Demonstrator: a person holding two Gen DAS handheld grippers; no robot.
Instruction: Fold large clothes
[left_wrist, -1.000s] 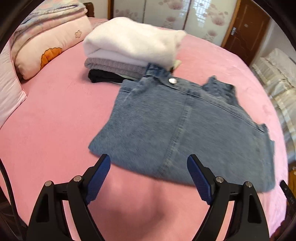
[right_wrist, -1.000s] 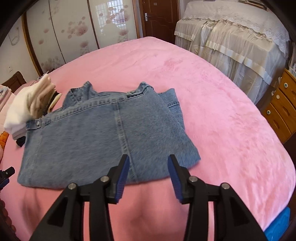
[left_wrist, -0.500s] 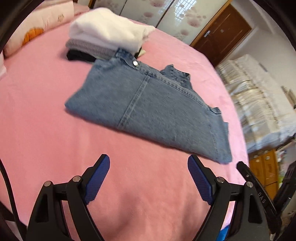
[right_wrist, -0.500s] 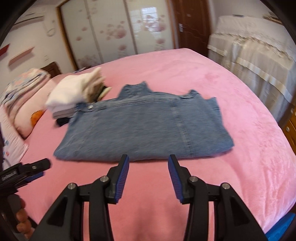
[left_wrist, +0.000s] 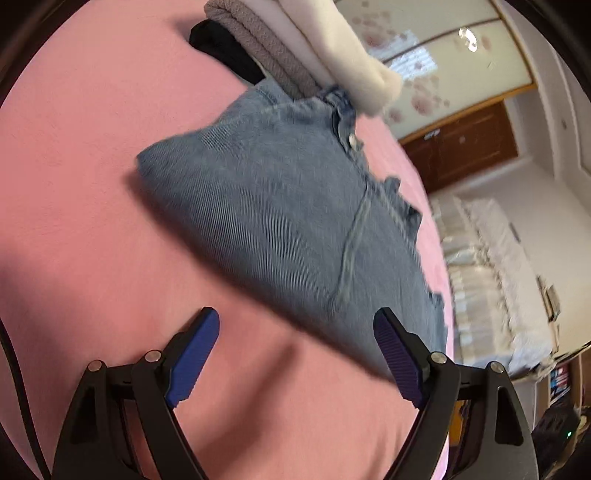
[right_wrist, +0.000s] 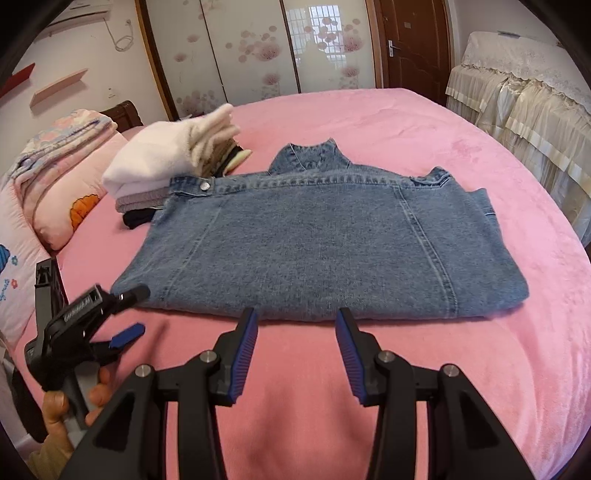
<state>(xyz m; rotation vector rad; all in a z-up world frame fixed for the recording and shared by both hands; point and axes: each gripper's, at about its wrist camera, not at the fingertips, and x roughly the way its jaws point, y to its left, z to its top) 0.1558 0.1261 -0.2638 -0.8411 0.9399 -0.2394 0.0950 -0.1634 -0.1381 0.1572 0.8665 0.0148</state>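
A blue denim jacket (right_wrist: 317, 240) lies folded flat into a rectangle on the pink bed (right_wrist: 424, 125), collar at its far edge. It also shows tilted and blurred in the left wrist view (left_wrist: 295, 229). My right gripper (right_wrist: 295, 325) is open and empty, just short of the jacket's near edge. My left gripper (left_wrist: 295, 332) is open and empty, rolled sideways near the jacket's left corner; it also shows in the right wrist view (right_wrist: 129, 314), held by a hand.
A stack of folded clothes (right_wrist: 166, 166), white on top, sits touching the jacket's far left corner. Pink pillows (right_wrist: 66, 184) lie at the left. A covered piece of furniture (right_wrist: 524, 92) stands to the right, a door (right_wrist: 413, 44) behind.
Both grippers pulled back from the jacket. The left one swung toward the jacket's left corner and rolled sideways. The jacket has not moved.
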